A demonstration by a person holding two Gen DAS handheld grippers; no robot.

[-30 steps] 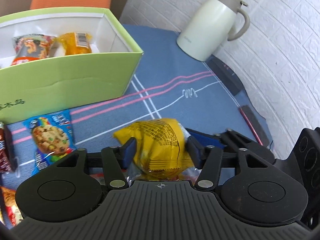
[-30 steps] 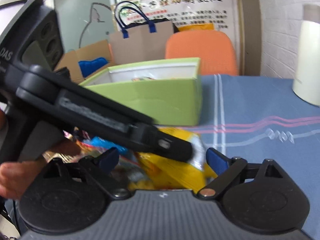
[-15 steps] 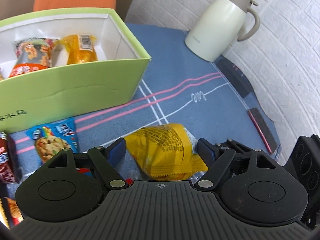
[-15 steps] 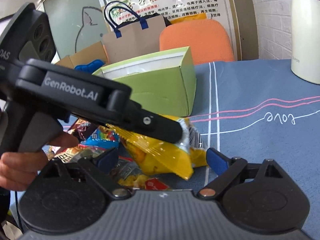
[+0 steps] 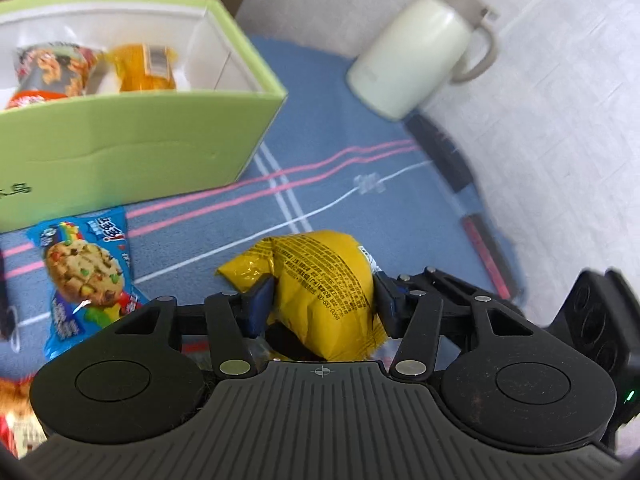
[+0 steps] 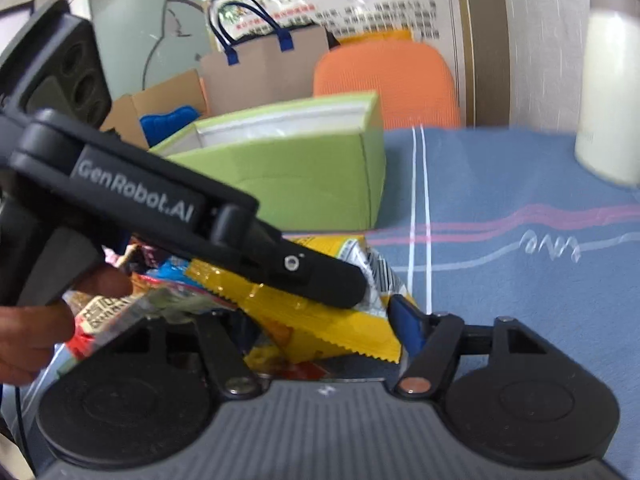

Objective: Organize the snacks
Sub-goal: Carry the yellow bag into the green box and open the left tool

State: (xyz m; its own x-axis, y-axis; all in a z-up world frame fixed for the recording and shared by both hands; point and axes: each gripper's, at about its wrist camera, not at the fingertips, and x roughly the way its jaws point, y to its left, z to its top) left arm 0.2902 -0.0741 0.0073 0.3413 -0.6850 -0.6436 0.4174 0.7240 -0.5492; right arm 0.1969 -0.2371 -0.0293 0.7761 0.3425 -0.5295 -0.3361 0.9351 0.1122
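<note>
My left gripper [image 5: 320,304] is shut on a yellow snack packet [image 5: 320,280] and holds it just above the blue cloth. The same packet [image 6: 320,320] shows in the right wrist view, under the left gripper's arm [image 6: 180,216]. My right gripper [image 6: 316,320] is open around that packet and the snack pile, without gripping. The green box [image 5: 120,152] stands at the far left and holds an orange packet [image 5: 144,68] and a grey and red packet [image 5: 52,68].
A blue cookie packet [image 5: 84,268] lies on the cloth left of my left gripper. A white thermos jug [image 5: 420,48] stands at the far right by the brick wall. More loose packets [image 6: 132,304] lie at the left. An orange chair [image 6: 384,80] stands behind the box.
My left gripper opened half a second ago and has now shut again on the yellow packet. The right gripper has moved closer to the packet.
</note>
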